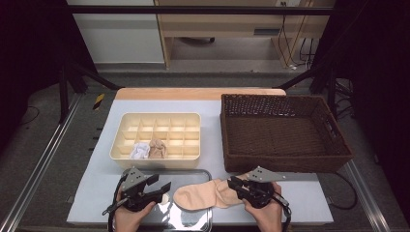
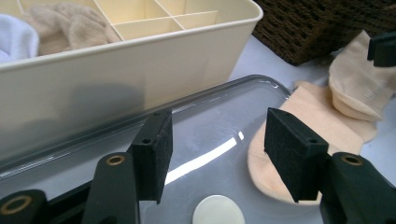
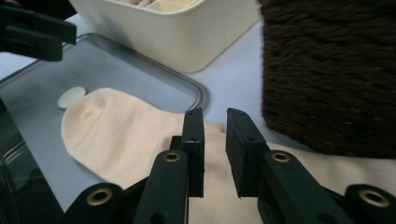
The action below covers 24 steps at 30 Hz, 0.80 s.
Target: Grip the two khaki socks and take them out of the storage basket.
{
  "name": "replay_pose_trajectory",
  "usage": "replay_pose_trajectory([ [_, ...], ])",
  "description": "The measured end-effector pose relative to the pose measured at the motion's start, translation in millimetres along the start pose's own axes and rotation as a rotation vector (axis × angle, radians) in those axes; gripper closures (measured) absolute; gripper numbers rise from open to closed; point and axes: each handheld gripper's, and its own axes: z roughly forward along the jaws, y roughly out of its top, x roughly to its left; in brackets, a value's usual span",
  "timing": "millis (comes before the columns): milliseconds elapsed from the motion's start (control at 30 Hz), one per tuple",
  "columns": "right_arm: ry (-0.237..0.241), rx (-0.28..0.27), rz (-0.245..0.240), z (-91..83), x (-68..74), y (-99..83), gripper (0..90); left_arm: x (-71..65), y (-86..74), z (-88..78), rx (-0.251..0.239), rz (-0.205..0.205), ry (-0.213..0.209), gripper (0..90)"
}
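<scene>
Pale grey bench (image 1: 300, 193) is carrying a woven brown basket (image 1: 283, 133), then a cream compartment box (image 1: 157, 135) left of it. Nearer than the basket, a peach sock (image 1: 200, 194) is lying flat across a glossy tray (image 1: 191, 220). Right claw (image 1: 233, 183) is hovering narrowly parted over the sock; left claw (image 1: 163, 187) is standing open, empty.

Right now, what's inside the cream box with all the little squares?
In the cream divided box, two front compartments hold rolled things: a white bundle and a beige sock bundle. The other compartments look empty. What lies under the bundles is covered.
</scene>
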Motion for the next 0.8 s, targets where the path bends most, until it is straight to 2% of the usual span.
replay_pose_trajectory([
  [200, -0.035, -0.014, 0.017, -15.2, -15.3, -1.1, 84.3, -10.4, 3.6, 1.8, -0.008, 0.02, -0.017, 42.3],
  [433, -0.116, 0.014, 0.018, -29.0, -34.4, -6.1, 85.7, -23.1, 7.2, 9.3, 0.004, 0.042, -0.03, 46.7],
  [500, -0.131, 0.02, 0.033, -31.3, -39.3, -8.2, 85.7, -27.7, 10.8, 10.3, 0.0, 0.054, -0.032, 47.9],
  [600, -0.153, 0.02, 0.032, -32.6, -46.0, -10.3, 85.1, -35.9, 16.6, 12.7, -0.012, 0.069, -0.039, 49.2],
  [667, -0.16, 0.029, 0.041, -31.7, -48.3, -11.8, 81.7, -41.3, 20.5, 15.9, -0.014, 0.077, -0.046, 49.8],
  [800, -0.137, 0.048, 0.044, -26.2, -46.2, -14.5, 78.6, -51.0, 26.1, 24.4, -0.007, 0.097, -0.059, 50.2],
])
